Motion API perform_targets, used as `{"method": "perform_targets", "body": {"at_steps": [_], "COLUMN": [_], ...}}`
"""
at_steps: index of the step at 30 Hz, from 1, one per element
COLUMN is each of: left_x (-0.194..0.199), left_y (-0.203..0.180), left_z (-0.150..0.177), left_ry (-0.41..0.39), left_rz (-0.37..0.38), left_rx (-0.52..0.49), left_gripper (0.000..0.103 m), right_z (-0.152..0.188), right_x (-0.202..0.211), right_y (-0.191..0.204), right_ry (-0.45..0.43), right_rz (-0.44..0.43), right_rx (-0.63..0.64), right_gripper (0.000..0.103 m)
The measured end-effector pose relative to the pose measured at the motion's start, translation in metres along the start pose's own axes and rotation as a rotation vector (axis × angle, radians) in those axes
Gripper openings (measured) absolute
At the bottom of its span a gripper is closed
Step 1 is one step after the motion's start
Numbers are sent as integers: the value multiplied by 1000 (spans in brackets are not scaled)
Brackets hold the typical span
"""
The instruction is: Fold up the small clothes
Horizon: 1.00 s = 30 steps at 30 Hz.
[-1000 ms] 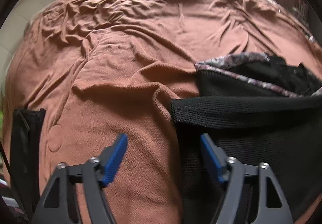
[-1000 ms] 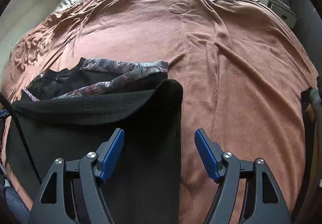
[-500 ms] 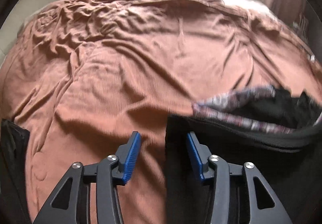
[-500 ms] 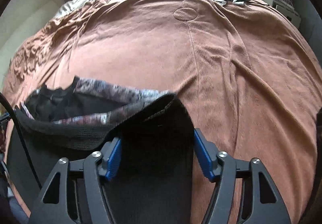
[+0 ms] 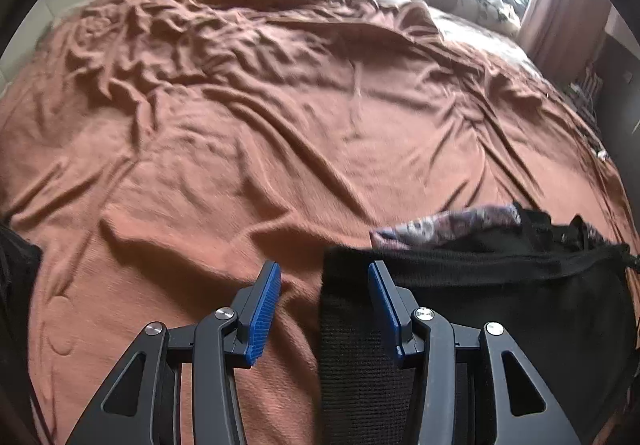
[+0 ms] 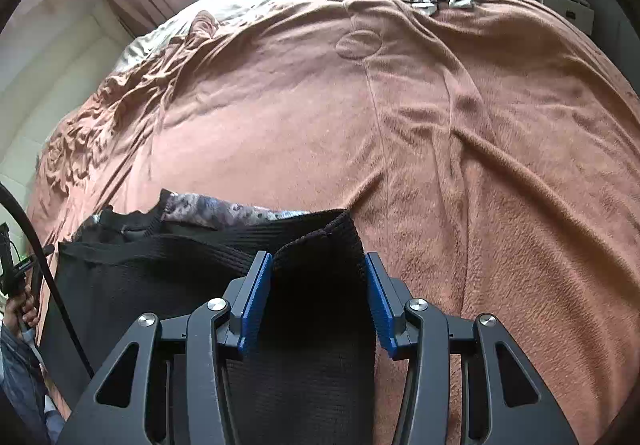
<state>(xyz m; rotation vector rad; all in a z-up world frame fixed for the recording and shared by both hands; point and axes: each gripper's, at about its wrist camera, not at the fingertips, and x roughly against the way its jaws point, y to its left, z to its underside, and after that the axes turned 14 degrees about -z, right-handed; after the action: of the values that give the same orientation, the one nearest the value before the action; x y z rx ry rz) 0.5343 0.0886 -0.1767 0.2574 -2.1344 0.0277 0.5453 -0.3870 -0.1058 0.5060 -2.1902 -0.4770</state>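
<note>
I hold each corner of the black knit garment (image 6: 168,277), spread on the brown blanket (image 5: 240,149), between half-narrowed, just-closing jaws: left gripper (image 5: 324,305) and right gripper (image 6: 318,299) bracket the waistband for folding it over.

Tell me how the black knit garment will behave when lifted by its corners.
The black knit garment will probably be floppy: its corner buckles and curls. The thick ribbed knit looks heavy for its size, so the middle would likely sag. Its coarse weave should resist slipping, yet may drag on the fuzzy brown blanket.
</note>
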Motion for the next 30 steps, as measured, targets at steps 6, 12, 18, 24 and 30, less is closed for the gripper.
{"method": "perform_targets", "body": {"at_steps": [6,12,18,24,30], "left_x": [-23,-21,-5,25,36], "left_y": [-9,-16,-10,-6,-6], "left_z": [6,7,3,-6,-11], "left_ry": [52,37,-13,-92,-126], "left_rz": [10,28,12,10,17], "left_rx": [-26,-58,-29,-3,19], "left_gripper": [26,7,6,5,5], "right_z": [-8,-7,-6,-4,-1], "right_x": [-6,-4,12,34,46], "right_y": [-7,-2,8,19,27], "right_ry": [-1,-1,-35,-83,-118], "right_rz": [-20,-39,-31,-17,16], "right_rx": [-38,-26,-2,11,20], "right_gripper": [43,15,10,9,9]}}
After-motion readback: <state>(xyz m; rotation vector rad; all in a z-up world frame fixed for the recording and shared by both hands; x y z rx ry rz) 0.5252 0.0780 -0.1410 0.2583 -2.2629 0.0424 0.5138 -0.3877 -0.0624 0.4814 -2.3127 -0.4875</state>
